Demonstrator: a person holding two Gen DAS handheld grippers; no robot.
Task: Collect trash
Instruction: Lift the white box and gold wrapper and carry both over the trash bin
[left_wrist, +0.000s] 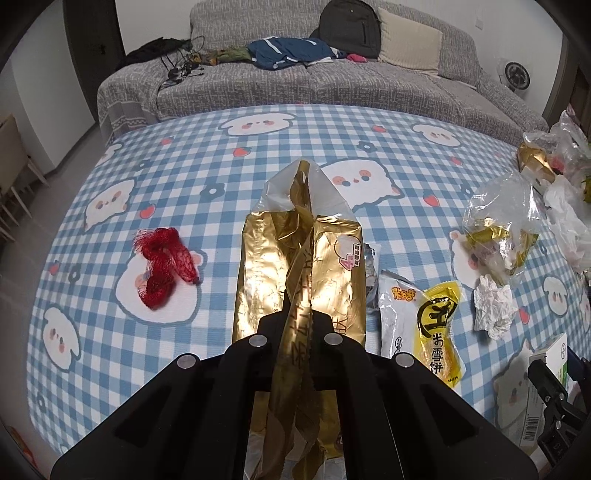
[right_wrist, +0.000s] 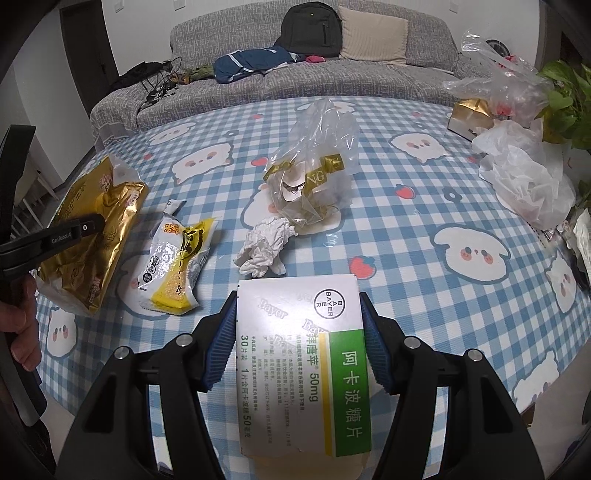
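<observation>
My left gripper (left_wrist: 295, 317) is shut on the rear seam of a long gold foil bag (left_wrist: 295, 258), which hangs lifted over the checked tablecloth (left_wrist: 221, 155). In the right wrist view the same gold foil bag (right_wrist: 92, 229) and left gripper (right_wrist: 86, 225) appear at the left. My right gripper (right_wrist: 297, 328) is shut on a white and green medicine box (right_wrist: 295, 350), its blue pads pressing both sides. On the cloth lie a red mesh net (left_wrist: 164, 266), a yellow and white snack wrapper (right_wrist: 177, 258), a crumpled tissue (right_wrist: 264, 247) and a clear bag with gold ribbon (right_wrist: 314, 173).
A pile of clear and white plastic bags (right_wrist: 517, 173) with a gold box (right_wrist: 469, 114) sits at the table's right edge beside a green plant (right_wrist: 569, 92). Behind the table stands a grey sofa (left_wrist: 295, 85) with a backpack, cushion and clothes. A hand (right_wrist: 22, 325) holds the left gripper's handle.
</observation>
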